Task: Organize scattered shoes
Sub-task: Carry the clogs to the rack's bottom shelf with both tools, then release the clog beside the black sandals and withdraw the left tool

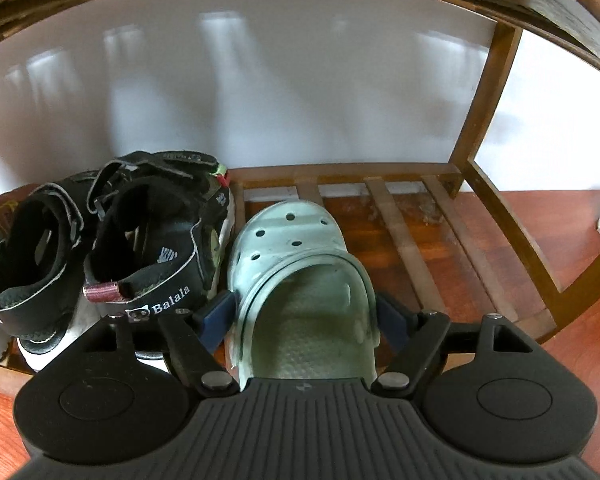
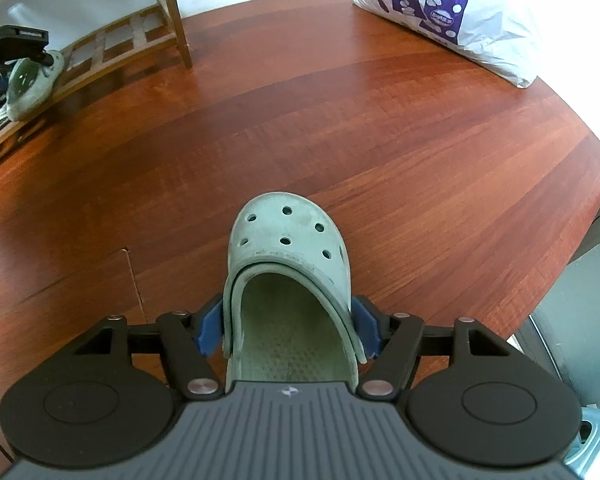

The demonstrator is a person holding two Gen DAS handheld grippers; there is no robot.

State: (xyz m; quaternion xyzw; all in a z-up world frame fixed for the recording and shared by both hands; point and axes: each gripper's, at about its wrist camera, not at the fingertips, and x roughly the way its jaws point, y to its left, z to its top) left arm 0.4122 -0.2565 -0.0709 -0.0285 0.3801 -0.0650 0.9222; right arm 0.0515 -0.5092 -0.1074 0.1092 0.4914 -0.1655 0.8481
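My left gripper [image 1: 305,322] is shut on a pale green clog [image 1: 288,232], its blue pads pressing both sides near the heel opening. The clog points toe-first into the wooden shoe rack, over the slatted bottom shelf [image 1: 404,248]. It is right beside a pair of black Balala sandals [image 1: 156,232]. I cannot tell whether it rests on the slats. My right gripper [image 2: 288,329] is shut on the matching green clog [image 2: 284,232], held over the red-brown wood floor. At the far left of the right wrist view, the first clog [image 2: 28,84] shows at the rack.
The rack's upright post [image 1: 484,92] and side rail bound the shelf on the right, with bare slats between them and the clog. A white wall lies behind. A white and purple plastic bag [image 2: 460,12] sits on the floor at the back right. A grey panel [image 2: 580,320] edges the floor.
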